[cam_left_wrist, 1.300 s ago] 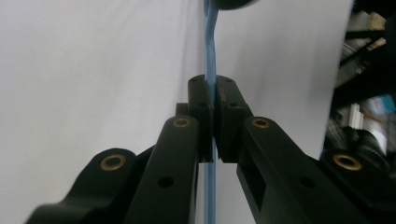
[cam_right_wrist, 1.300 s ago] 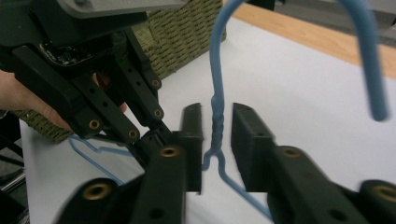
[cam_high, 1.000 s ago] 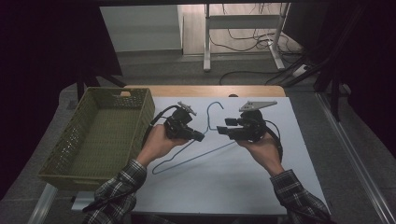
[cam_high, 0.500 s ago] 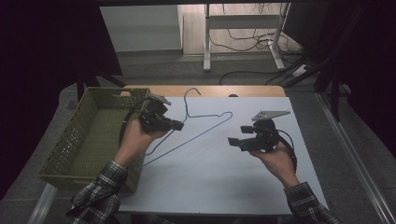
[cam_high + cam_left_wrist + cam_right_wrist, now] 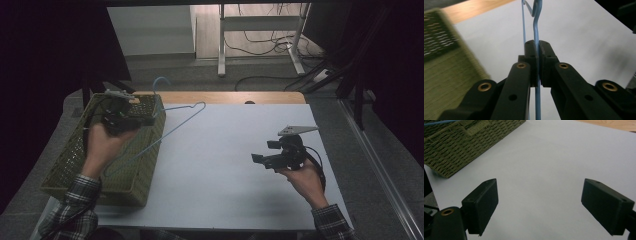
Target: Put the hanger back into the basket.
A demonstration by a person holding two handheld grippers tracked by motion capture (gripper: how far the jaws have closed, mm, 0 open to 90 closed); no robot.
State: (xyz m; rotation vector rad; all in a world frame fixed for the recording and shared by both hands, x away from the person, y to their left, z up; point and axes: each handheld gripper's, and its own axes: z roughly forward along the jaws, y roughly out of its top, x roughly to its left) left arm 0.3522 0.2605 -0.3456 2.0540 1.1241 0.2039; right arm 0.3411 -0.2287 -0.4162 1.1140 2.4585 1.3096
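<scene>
- Left gripper is up over the green woven basket, above its far right corner, jaws clamped tight on the blue wire hanger
- In the left gripper view the hanger wire runs straight up between the two pressed-together pads, its hook curling at the top
- The hanger hangs half in, half out of the basket: one corner dips down inside the basket near the left hand, the other corner pokes out past the basket's right rim over the white sheet
- Hook end sticks up just beyond the basket's far edge
- Right gripper sits well apart from the basket, low over the sheet, held in the right hand
- Its jaws are spread wide with nothing between them; the right gripper view shows bare sheet between the pads and the basket beyond them at upper left
</scene>
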